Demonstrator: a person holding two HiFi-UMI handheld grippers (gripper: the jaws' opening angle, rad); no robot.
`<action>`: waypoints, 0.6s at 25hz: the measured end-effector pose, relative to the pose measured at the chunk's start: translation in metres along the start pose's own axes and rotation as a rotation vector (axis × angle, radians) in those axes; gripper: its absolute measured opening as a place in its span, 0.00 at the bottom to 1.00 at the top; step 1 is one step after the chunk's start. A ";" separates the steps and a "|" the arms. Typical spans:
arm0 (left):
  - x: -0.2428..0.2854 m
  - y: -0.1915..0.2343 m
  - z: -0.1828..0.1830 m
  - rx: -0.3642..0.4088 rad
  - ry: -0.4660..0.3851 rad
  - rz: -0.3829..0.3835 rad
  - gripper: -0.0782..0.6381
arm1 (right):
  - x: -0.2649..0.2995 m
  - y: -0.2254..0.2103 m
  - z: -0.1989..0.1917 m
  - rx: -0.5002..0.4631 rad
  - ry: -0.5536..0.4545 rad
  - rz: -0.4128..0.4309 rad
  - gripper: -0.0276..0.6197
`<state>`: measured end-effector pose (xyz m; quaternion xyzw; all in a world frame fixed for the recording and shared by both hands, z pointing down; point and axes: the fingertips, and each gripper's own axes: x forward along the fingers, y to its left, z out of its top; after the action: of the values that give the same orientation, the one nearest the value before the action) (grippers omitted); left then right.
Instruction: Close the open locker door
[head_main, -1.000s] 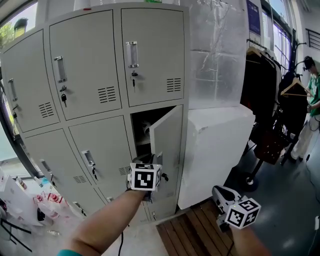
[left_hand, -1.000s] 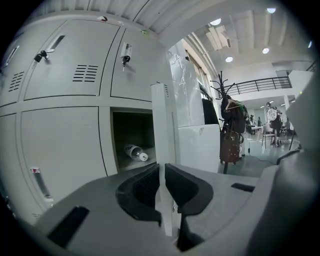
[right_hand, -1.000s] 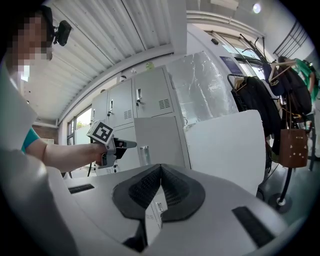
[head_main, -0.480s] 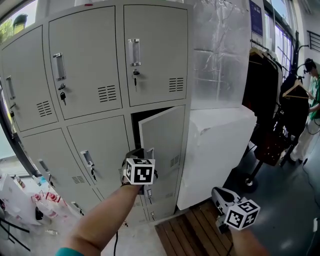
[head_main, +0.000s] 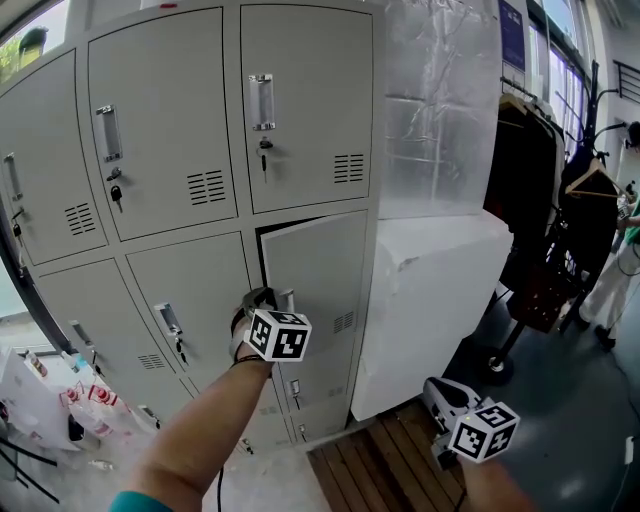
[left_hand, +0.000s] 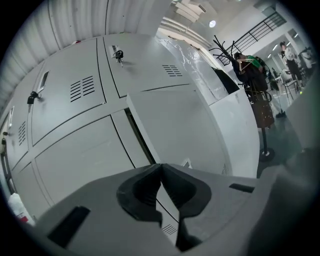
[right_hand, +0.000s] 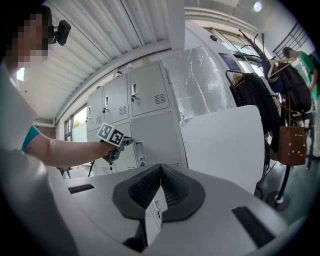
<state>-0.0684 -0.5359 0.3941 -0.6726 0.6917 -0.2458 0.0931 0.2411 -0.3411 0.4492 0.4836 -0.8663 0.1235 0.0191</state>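
The grey locker door (head_main: 318, 288) in the middle row, right column, stands almost closed, with only a thin dark gap (left_hand: 139, 136) left at its free edge. My left gripper (head_main: 260, 298) is shut with nothing between its jaws. Its tip rests against the door beside the small handle (head_main: 289, 300). In the right gripper view, the left gripper (right_hand: 125, 142) touches the door (right_hand: 155, 132) by that handle (right_hand: 139, 150). My right gripper (head_main: 433, 386) hangs low at the right, away from the lockers, shut and empty.
A white cabinet (head_main: 435, 290) stands against the lockers' right side, with a foil-wrapped block (head_main: 435, 110) above it. A rack of dark clothes (head_main: 530, 190) and a person (head_main: 625, 235) are at the far right. Wooden slats (head_main: 385, 455) cover the floor below. Bags and clutter (head_main: 40, 400) lie lower left.
The locker door has swung from half open to nearly closed. My left gripper has moved left and slightly up along with it. The right gripper has stayed put.
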 end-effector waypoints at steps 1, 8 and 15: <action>0.003 0.001 0.000 0.008 0.004 0.006 0.12 | 0.000 -0.001 0.000 0.000 0.000 0.000 0.04; 0.020 0.011 -0.002 0.016 0.042 0.037 0.12 | 0.000 -0.008 -0.001 0.006 0.004 -0.007 0.04; 0.036 0.018 -0.002 0.009 0.081 0.058 0.12 | 0.001 -0.015 -0.003 0.015 0.004 -0.010 0.04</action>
<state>-0.0881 -0.5708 0.3946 -0.6413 0.7131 -0.2730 0.0752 0.2528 -0.3491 0.4557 0.4876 -0.8630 0.1311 0.0179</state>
